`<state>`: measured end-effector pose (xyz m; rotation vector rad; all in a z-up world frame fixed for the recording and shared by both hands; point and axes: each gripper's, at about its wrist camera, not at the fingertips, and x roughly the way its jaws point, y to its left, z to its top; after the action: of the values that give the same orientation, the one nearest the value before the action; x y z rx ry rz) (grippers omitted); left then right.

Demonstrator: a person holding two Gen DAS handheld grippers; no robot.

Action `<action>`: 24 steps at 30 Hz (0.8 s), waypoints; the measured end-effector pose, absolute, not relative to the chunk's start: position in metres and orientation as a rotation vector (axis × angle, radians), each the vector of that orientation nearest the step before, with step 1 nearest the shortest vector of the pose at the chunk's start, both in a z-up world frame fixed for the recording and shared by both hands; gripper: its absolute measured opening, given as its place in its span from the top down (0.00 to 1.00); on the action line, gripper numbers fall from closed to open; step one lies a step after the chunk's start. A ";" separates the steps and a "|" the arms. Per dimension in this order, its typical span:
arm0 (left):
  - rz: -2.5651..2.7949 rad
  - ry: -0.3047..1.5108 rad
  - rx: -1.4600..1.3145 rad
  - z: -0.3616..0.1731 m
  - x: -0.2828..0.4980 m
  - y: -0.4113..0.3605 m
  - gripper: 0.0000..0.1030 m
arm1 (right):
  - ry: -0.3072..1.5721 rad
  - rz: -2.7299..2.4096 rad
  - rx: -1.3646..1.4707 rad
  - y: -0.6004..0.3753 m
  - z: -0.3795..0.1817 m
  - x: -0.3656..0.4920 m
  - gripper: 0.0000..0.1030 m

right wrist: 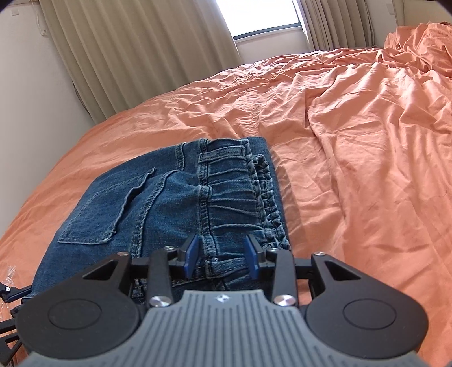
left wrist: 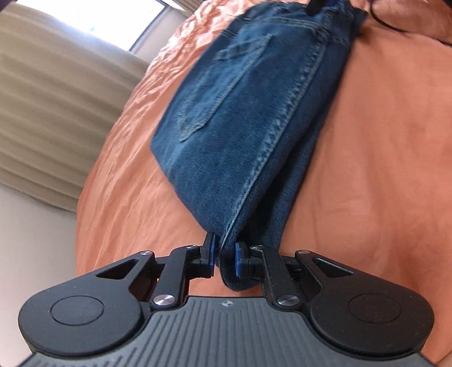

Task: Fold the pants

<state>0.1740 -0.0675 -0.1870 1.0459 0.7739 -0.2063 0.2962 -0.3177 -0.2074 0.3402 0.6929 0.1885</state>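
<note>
Blue denim pants (left wrist: 243, 118) lie folded on an orange bedsheet (left wrist: 381, 169), back pocket up. My left gripper (left wrist: 224, 257) has its blue pads close around the folded corner of the pants nearest the camera, with denim between them. In the right wrist view the pants (right wrist: 158, 203) show their elastic waistband and back pocket. My right gripper (right wrist: 223, 254) sits at the waistband edge with its pads wide apart, denim between them but not pinched. The right gripper's tip shows at the far end of the pants in the left wrist view (left wrist: 316, 8).
The wrinkled orange sheet (right wrist: 353, 141) covers the whole bed, bunched up at the far right. Beige curtains (right wrist: 127, 50) and a bright window (right wrist: 262, 17) stand behind the bed. A white wall (right wrist: 28, 98) runs along the left. The left gripper's edge shows at lower left (right wrist: 11, 293).
</note>
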 end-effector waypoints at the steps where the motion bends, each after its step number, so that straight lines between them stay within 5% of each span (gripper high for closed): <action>1: -0.226 0.789 1.069 -0.189 0.172 -0.066 0.87 | 0.695 0.189 0.347 -0.318 -0.208 0.297 0.70; 15: -0.322 1.038 0.919 -0.172 0.177 -0.039 0.98 | 0.687 0.196 0.359 -0.320 -0.209 0.294 0.70; 21: -0.281 0.980 0.732 -0.133 0.179 -0.019 0.92 | 0.685 0.193 0.365 -0.321 -0.202 0.288 0.67; 24: -0.264 0.935 0.623 -0.109 0.181 -0.010 0.88 | 0.661 0.182 0.386 -0.328 -0.194 0.276 0.54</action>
<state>0.1812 -0.0101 -0.1089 0.6231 0.9351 -0.2642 0.2755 -0.3280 -0.1936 0.3857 0.6610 0.1815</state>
